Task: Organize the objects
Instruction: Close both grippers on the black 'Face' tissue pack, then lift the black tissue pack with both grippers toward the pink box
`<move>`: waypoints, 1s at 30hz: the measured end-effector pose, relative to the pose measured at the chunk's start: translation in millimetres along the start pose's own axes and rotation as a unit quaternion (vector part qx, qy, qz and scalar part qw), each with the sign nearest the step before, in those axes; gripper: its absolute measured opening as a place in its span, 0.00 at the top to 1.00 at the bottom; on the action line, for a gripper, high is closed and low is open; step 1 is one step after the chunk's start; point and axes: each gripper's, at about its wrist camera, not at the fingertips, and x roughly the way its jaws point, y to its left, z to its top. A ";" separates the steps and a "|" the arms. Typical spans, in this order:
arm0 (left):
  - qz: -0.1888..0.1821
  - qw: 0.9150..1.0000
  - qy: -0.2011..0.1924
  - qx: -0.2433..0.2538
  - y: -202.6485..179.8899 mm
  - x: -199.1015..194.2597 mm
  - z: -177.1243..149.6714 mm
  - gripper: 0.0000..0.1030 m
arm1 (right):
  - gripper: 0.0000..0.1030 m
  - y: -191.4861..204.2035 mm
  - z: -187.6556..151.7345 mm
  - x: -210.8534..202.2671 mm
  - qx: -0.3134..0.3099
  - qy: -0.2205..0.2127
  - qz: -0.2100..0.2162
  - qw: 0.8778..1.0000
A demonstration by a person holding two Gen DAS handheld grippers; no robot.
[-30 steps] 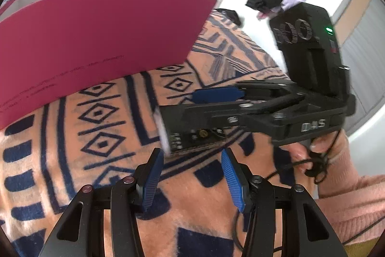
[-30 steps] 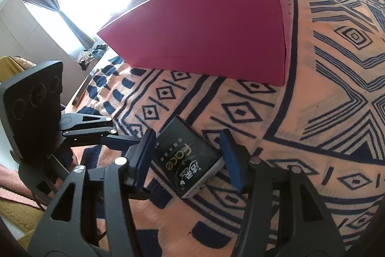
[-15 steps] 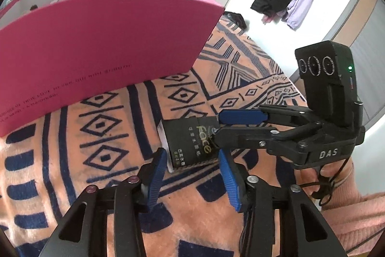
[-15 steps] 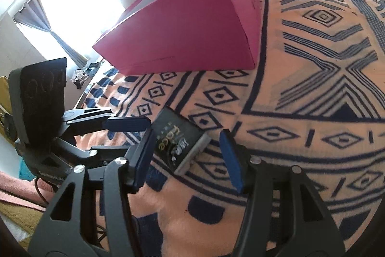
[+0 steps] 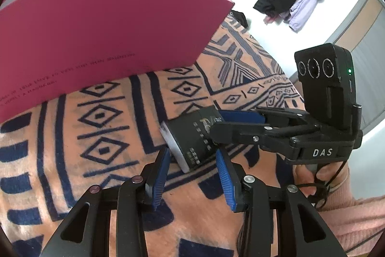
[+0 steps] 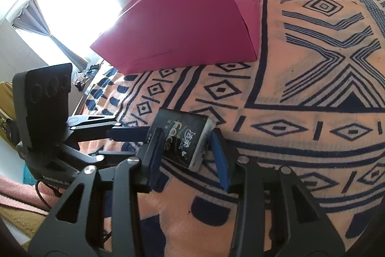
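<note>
Your dark tissue pack [image 6: 184,139] reads "Face" in pale letters, with smaller characters beside it (too small to make out). It lies on the orange-and-navy patterned blanket [image 6: 300,93], in front of the big pink box [image 6: 187,21]. "DAS" is printed on your right gripper [image 5: 237,123]; its jaws are closing around the pack, the pads at its sides. Your left gripper [image 5: 192,176] is narrowly open just short of the pack's near corner, holding nothing.
</note>
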 end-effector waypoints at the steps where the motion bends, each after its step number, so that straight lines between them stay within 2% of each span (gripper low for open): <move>1: -0.002 1.000 0.000 -0.002 0.4 -0.3 0.4 0.61 | 0.58 0.2 -0.1 0.0 0.000 -0.001 -0.002 1.000; 6: -0.001 1.000 0.004 -0.007 -0.6 4.0 1.3 0.64 | 0.59 2.1 0.5 3.3 -0.004 -0.001 -0.004 1.000; 12: 0.001 1.000 0.004 -0.015 0.2 4.8 2.5 0.65 | 0.64 3.2 -0.1 3.9 -0.010 -0.003 -0.016 1.000; 30: 0.015 1.000 -0.003 -0.018 6.3 1.8 1.1 0.65 | 0.64 8.5 1.9 7.4 -0.011 0.000 -0.022 1.000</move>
